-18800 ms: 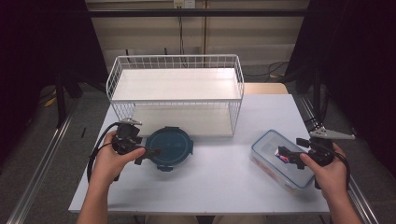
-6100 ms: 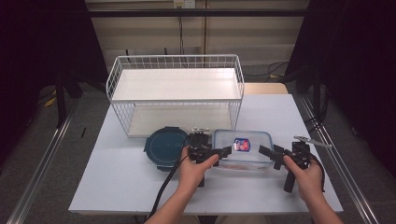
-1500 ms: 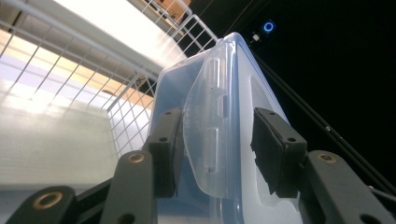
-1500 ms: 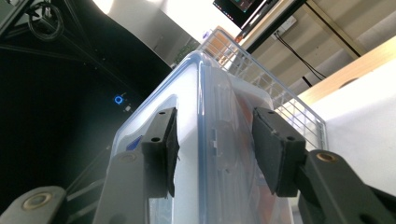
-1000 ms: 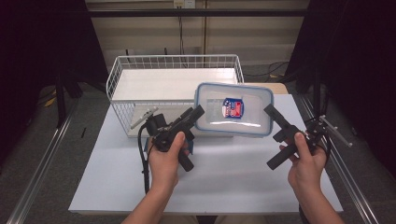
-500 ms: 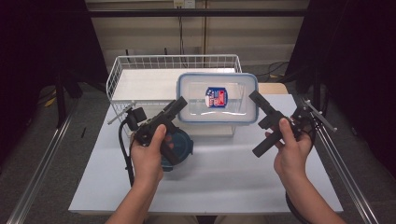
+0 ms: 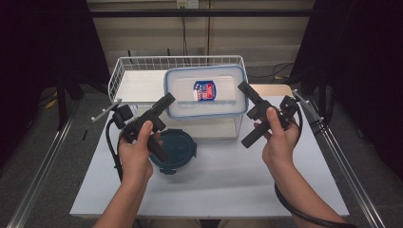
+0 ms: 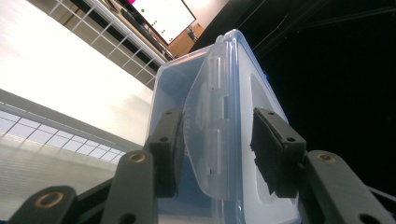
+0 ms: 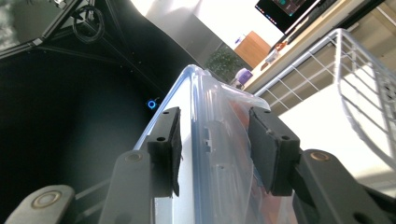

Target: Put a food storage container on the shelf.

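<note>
A clear rectangular container [image 7: 219, 102] with a blue-rimmed lid and a red and blue sticker hangs tilted in the air over the front of the white wire rack [image 7: 142, 71]. My left gripper [image 7: 167, 102] is shut on its left end, my right gripper [image 7: 243, 90] on its right end. In the left gripper view the two pads of my gripper [image 8: 217, 149] flank the container's [image 8: 219, 93] latch flap. In the right gripper view my gripper [image 9: 215, 149] clamps the container's rim [image 9: 210, 107] the same way.
A round dark teal lidded bowl [image 7: 176, 149] lies on the white table [image 7: 228, 185] in front of the rack, just under my left hand. The rack has a white shelf and a wire rim. Metal rails run along both sides of the table.
Both grippers have carried the container to the left and farther back, higher over the rack. The round bowl, hidden behind the left hand a second ago, now shows.
</note>
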`<action>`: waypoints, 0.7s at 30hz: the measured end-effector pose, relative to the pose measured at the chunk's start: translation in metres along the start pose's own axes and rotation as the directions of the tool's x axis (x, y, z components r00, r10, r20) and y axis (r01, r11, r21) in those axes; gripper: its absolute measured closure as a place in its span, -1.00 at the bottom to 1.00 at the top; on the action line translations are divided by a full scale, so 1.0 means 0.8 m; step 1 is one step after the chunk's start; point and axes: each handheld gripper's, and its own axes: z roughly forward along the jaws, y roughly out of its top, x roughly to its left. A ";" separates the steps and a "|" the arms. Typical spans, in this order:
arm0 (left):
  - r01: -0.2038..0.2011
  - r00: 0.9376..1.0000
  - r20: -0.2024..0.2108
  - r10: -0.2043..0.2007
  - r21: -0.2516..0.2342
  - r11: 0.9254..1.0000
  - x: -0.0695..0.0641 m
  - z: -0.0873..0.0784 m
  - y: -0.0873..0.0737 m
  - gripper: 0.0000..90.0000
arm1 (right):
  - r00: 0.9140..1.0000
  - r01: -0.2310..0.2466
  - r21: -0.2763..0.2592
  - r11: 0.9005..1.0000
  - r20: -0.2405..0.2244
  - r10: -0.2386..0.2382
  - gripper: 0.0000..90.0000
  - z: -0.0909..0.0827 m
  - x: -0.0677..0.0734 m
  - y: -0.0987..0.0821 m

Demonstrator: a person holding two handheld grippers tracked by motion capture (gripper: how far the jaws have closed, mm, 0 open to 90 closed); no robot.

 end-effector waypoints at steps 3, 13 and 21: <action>0.012 1.000 -0.002 -0.012 -0.006 1.000 0.004 0.001 0.006 0.22 | 1.000 0.007 -0.003 1.000 -0.001 -0.007 0.23 0.009 0.002 -0.001; 0.051 0.999 -0.016 -0.051 -0.021 0.998 0.021 0.005 0.028 0.22 | 1.000 -0.002 0.003 1.000 0.007 0.002 0.23 0.044 0.005 -0.005; 0.083 0.996 -0.040 -0.084 -0.036 0.996 0.040 0.010 0.053 0.24 | 1.000 -0.014 0.009 1.000 0.016 0.014 0.24 0.073 0.005 -0.017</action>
